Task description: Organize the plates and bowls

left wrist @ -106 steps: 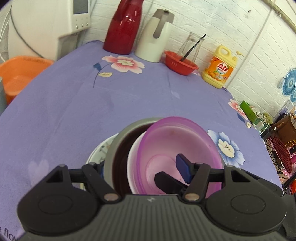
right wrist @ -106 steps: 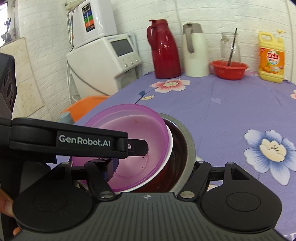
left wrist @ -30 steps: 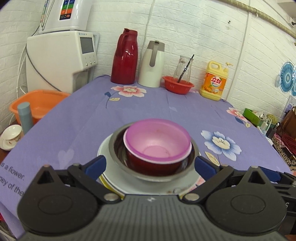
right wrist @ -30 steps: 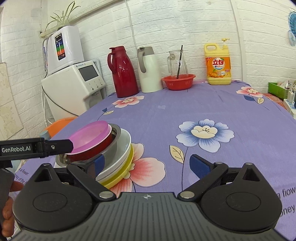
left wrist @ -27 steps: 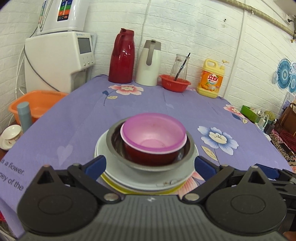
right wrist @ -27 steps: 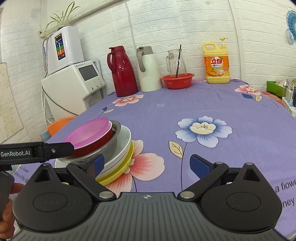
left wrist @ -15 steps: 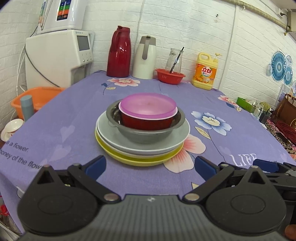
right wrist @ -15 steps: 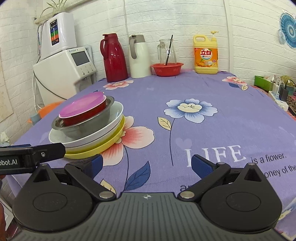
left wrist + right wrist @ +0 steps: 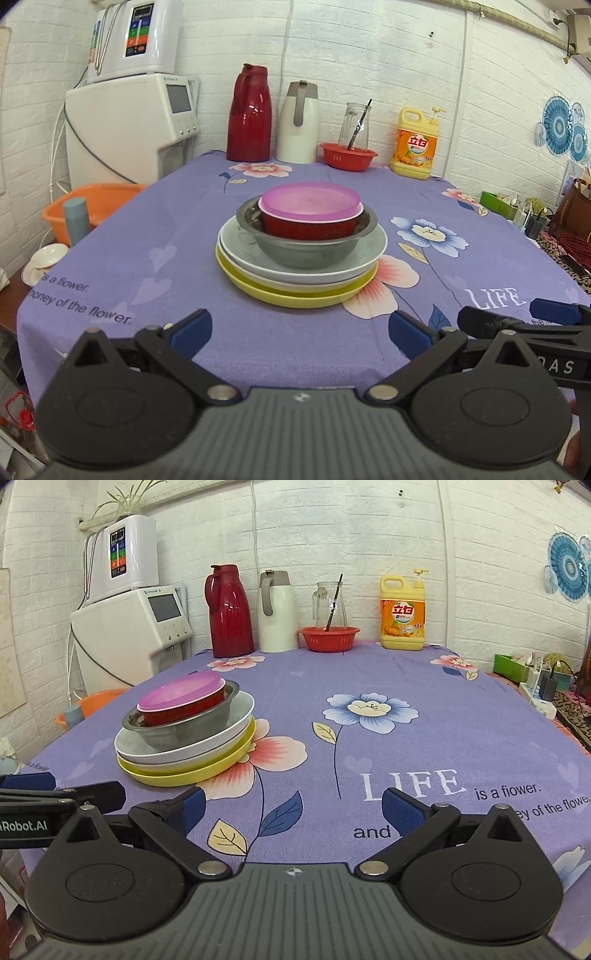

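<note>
The stack stands near the front-left part of the table (image 9: 424,686): yellow plate (image 9: 295,293), white plate (image 9: 303,264), steel bowl (image 9: 306,251), red bowl (image 9: 306,230) and pink bowl (image 9: 308,199) on top. The left gripper (image 9: 301,326) and right gripper (image 9: 291,808) are both wide apart and empty, away from it. The risk I see — the top bowls sit a little tilted, so a bump could slide them off.

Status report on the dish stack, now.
Both tongs, left and right, open, empty, short of the stack. Pink bowl tops steel bowl, white plate, yellow plate. Nothing in the way.
</note>
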### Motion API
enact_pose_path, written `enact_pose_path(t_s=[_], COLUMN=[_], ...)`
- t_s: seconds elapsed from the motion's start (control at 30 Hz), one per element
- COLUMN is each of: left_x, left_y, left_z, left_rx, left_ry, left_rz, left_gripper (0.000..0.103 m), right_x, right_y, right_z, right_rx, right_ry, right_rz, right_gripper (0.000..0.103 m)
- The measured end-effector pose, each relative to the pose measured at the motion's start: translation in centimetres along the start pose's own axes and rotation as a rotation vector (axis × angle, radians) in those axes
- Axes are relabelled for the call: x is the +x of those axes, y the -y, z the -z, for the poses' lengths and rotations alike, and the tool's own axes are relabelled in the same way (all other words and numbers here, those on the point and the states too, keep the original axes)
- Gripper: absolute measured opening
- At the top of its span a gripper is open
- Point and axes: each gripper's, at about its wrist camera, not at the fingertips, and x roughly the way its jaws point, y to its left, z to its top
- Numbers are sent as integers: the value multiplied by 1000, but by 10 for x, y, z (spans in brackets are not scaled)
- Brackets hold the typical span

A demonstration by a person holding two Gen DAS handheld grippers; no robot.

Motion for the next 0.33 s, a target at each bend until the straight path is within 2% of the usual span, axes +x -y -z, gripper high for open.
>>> enact_pose_path(t_s=[0.33], left_x=[-6], left_y=[7], left_z=[3], left_rx=[30], left_ry=[30], left_rz=[30], left_gripper=[101], right_x=[1], right_y=[2], right_z=[6], right_rx=[16], right_ry=[-11], right_rz=[-7], right_gripper=[103])
